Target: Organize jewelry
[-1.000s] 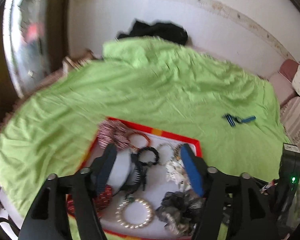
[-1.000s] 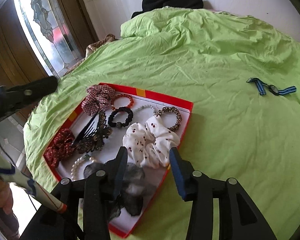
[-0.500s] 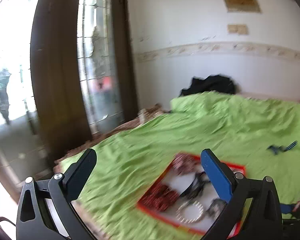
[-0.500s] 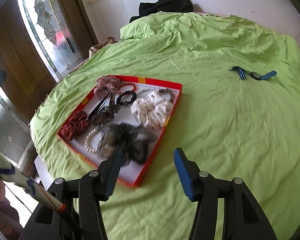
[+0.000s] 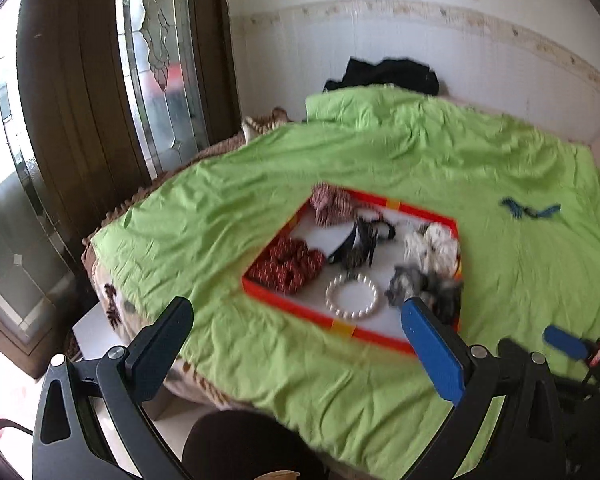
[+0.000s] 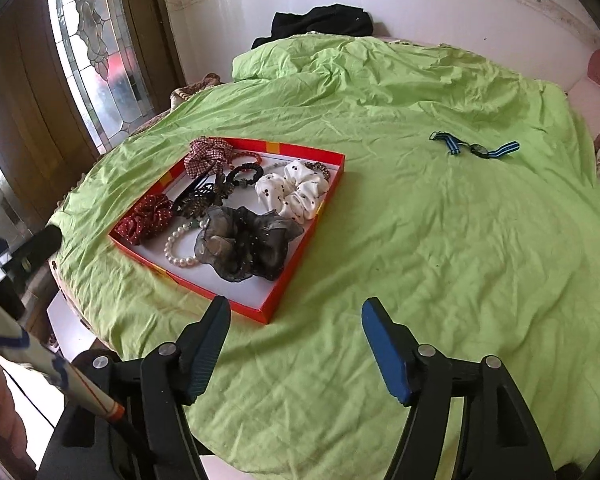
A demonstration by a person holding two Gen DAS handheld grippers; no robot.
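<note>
A red-rimmed tray [image 6: 256, 314] with a white floor lies on the green bedspread [image 6: 420, 260]. In it are a black sheer scrunchie [image 6: 248, 244], a white spotted scrunchie [image 6: 296, 192], a pearl bracelet [image 6: 178, 248], a red dotted scrunchie [image 6: 148, 218] and a checked scrunchie [image 6: 208, 154]. A blue striped watch [image 6: 474, 148] lies apart on the bedspread to the right. My right gripper [image 6: 296, 312] hangs just short of the tray's near corner, jaws opening, nothing between them. My left gripper [image 5: 296, 312] stands wide open and empty before the tray [image 5: 284, 300].
A black garment [image 6: 320, 22] lies at the far end of the bed by the white wall. A wooden door with patterned glass [image 6: 88, 52] stands at the left. The bed's edge [image 5: 112, 264] drops off on the left. A person's dark clothing [image 5: 240, 440] fills the left view's bottom.
Both grippers have drawn back from the tray and their jaws have widened. The right one left the black scrunchie in the tray. The left view swung toward the door.
</note>
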